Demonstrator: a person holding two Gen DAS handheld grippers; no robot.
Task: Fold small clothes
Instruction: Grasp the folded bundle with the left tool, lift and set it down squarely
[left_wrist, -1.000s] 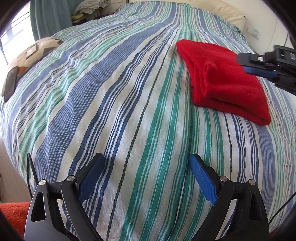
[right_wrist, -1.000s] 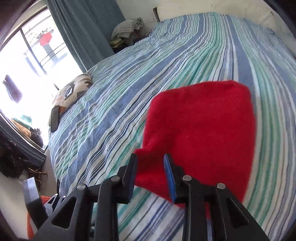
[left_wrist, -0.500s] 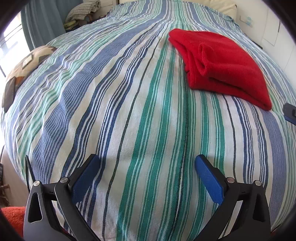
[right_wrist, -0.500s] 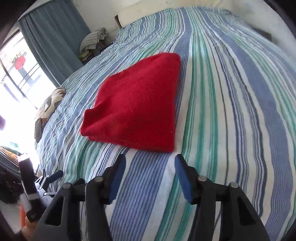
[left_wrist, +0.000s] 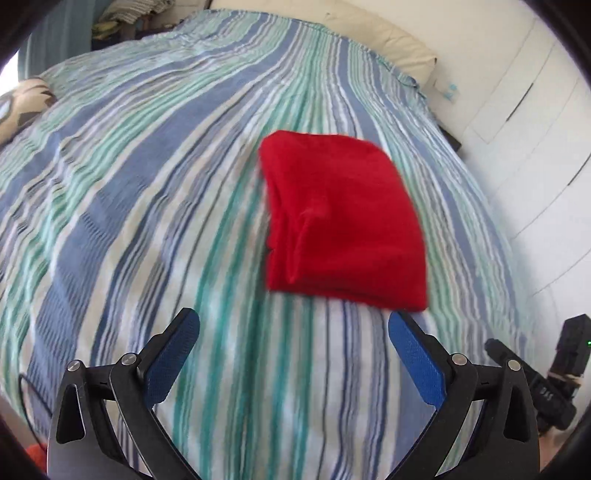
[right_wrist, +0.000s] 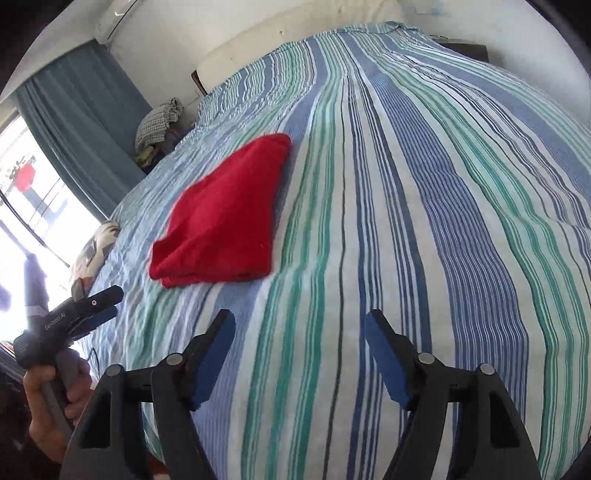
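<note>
A folded red garment (left_wrist: 343, 221) lies flat on the striped bedspread (left_wrist: 147, 184). In the left wrist view it sits just beyond my left gripper (left_wrist: 291, 325), which hangs above the bed, open wide with nothing between its blue pads. In the right wrist view the red garment (right_wrist: 225, 218) lies up and to the left of my right gripper (right_wrist: 299, 325). Its jaws are opening, only bedspread (right_wrist: 424, 221) shows between them. The left gripper (right_wrist: 110, 302) shows at that view's left edge, held by a hand (right_wrist: 55, 402).
A cream headboard cushion (left_wrist: 388, 44) and a white wall close the far end of the bed. A patterned pillow (right_wrist: 99, 240) lies at the bed's left edge by the window and blue curtain (right_wrist: 85, 122). A pile of cloth (right_wrist: 159, 122) sits beyond the bed's far corner.
My right gripper let go of the red garment, opened and drew back from it to the right. My left gripper rose and turned toward the garment, which now sits straight ahead of it.
</note>
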